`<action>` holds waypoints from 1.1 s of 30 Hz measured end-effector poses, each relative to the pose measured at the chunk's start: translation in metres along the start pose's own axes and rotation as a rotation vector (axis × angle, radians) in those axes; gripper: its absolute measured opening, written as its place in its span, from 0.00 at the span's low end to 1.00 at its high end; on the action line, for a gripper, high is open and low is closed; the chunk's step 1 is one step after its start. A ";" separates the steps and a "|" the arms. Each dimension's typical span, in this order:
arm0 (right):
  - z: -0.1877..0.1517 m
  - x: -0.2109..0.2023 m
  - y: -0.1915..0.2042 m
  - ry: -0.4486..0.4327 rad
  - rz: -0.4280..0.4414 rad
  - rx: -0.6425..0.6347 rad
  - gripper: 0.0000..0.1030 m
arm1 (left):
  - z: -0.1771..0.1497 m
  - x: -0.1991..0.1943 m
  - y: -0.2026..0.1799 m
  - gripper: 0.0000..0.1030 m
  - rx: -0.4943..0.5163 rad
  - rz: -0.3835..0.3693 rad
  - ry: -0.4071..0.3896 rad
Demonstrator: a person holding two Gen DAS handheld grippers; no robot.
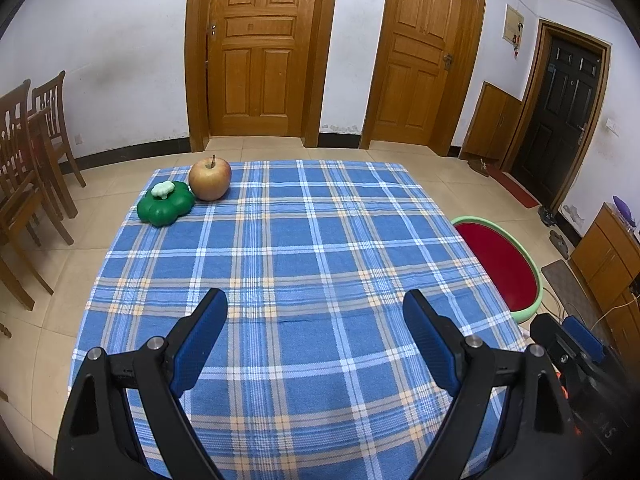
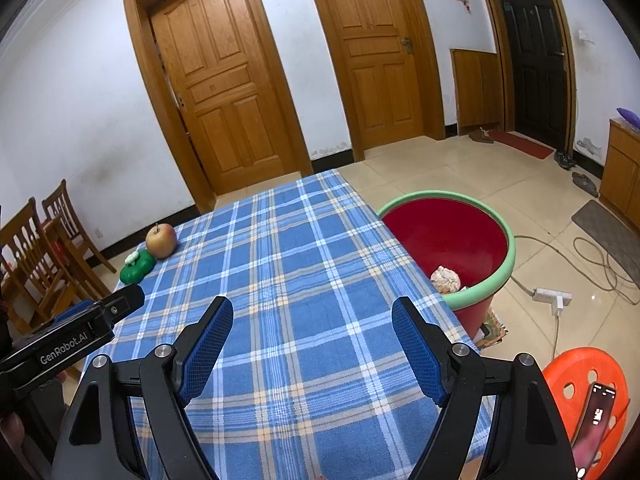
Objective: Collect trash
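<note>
A red bin with a green rim stands on the floor against the table's right side; a crumpled paper wad lies inside it. In the left wrist view the same bin peeks out past the table edge. An apple and a green flower-shaped toy sit at the far left corner of the blue plaid tablecloth; both also show in the right wrist view, apple and toy. My left gripper hovers open over the near cloth, empty. My right gripper is open too, holding nothing.
Wooden chairs stand left of the table. An orange plastic stool with a phone on it sits at the near right. A power strip and cables lie on the tiled floor beyond the bin. Wooden doors line the far wall.
</note>
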State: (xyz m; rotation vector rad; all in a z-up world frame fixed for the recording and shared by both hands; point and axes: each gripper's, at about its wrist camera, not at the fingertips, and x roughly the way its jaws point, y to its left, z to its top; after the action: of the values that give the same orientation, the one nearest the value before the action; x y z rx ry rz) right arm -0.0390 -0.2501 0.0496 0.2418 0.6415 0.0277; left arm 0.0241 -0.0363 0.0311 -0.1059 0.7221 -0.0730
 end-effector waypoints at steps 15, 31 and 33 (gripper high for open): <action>-0.003 0.000 0.000 0.003 -0.001 0.002 0.80 | 0.000 0.001 -0.001 0.86 0.002 0.000 0.001; -0.002 0.000 0.000 0.004 -0.001 0.001 0.80 | 0.000 0.001 -0.002 0.86 0.002 0.000 0.002; -0.001 0.000 0.000 0.005 -0.001 0.001 0.80 | 0.000 0.001 -0.002 0.86 0.002 0.000 0.002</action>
State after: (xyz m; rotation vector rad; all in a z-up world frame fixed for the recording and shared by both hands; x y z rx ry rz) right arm -0.0396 -0.2494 0.0485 0.2425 0.6462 0.0274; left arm 0.0245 -0.0382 0.0306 -0.1039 0.7241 -0.0742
